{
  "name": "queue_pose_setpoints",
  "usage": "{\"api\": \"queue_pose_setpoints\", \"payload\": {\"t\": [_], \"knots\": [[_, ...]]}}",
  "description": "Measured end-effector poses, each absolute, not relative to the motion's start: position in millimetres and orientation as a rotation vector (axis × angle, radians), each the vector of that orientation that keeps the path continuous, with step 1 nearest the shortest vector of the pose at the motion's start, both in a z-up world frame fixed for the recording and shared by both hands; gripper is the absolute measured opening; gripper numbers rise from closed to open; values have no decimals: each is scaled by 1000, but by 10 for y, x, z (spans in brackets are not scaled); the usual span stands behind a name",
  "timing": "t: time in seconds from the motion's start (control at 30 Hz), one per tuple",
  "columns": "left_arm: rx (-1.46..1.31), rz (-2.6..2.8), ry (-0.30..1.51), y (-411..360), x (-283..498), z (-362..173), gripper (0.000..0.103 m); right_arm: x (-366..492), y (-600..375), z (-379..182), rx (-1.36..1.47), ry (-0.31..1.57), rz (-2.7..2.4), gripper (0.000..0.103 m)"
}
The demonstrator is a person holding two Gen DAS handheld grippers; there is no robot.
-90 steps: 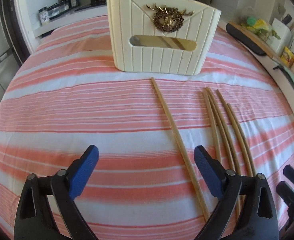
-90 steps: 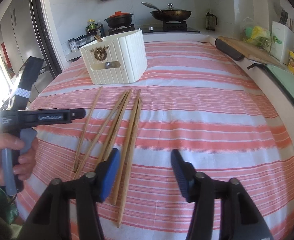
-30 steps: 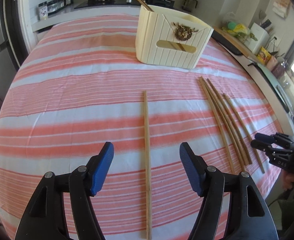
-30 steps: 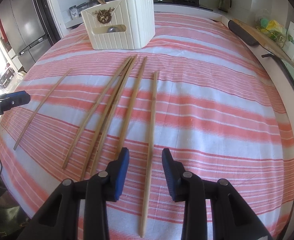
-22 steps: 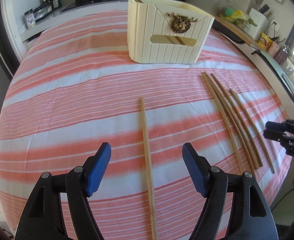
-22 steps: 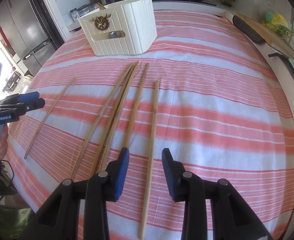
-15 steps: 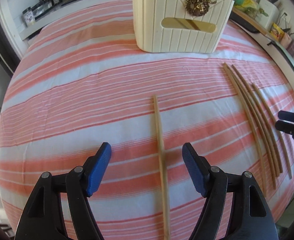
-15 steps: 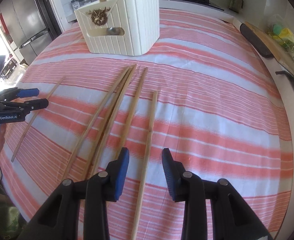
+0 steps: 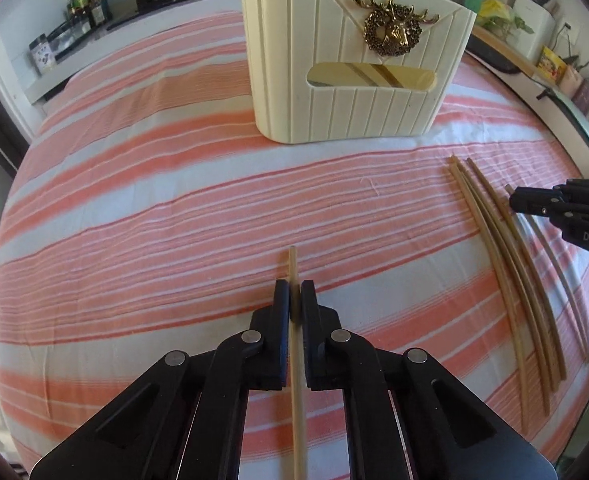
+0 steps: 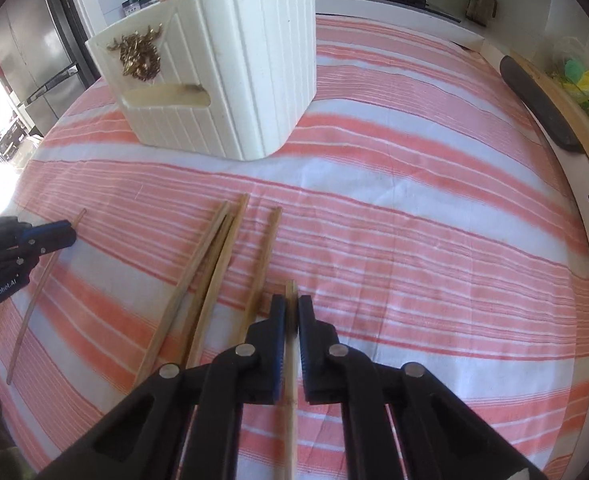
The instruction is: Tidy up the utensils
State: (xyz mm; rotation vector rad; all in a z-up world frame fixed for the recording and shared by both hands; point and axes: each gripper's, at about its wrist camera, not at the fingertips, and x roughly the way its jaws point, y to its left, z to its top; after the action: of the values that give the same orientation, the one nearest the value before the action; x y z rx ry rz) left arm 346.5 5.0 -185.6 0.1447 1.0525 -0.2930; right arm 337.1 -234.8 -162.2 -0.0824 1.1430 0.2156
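Both views are bright with daylight. In the right wrist view strong light comes from the left edge, where the picture burns out to white. The striped tablecloth (image 9: 174,184) is evenly lit, with only soft shadows. The fisheye lens bends the stripes and darkens the corners. The cream utensil holder (image 10: 230,80) looks slightly soft, a little blurred.

A cream ribbed holder (image 9: 354,92) is standing upright on the striped surface (image 9: 154,184). One lone chopstick (image 9: 296,380) is lying apart at the left; another chopstick (image 10: 291,380) is lying just beside three loose chopsticks (image 10: 214,272).
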Motion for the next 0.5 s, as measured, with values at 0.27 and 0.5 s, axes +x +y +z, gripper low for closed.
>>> {"api": "queue_pose_setpoints", "payload": {"t": [0.27, 0.5], "knots": [[28, -320, 820, 331, 2959, -887, 4, 2910, -2516, -569, 81, 861, 288, 6], [-44, -385, 632, 467, 2486, -170, 4, 2188, -2406, 301, 42, 639, 313, 7]]}}
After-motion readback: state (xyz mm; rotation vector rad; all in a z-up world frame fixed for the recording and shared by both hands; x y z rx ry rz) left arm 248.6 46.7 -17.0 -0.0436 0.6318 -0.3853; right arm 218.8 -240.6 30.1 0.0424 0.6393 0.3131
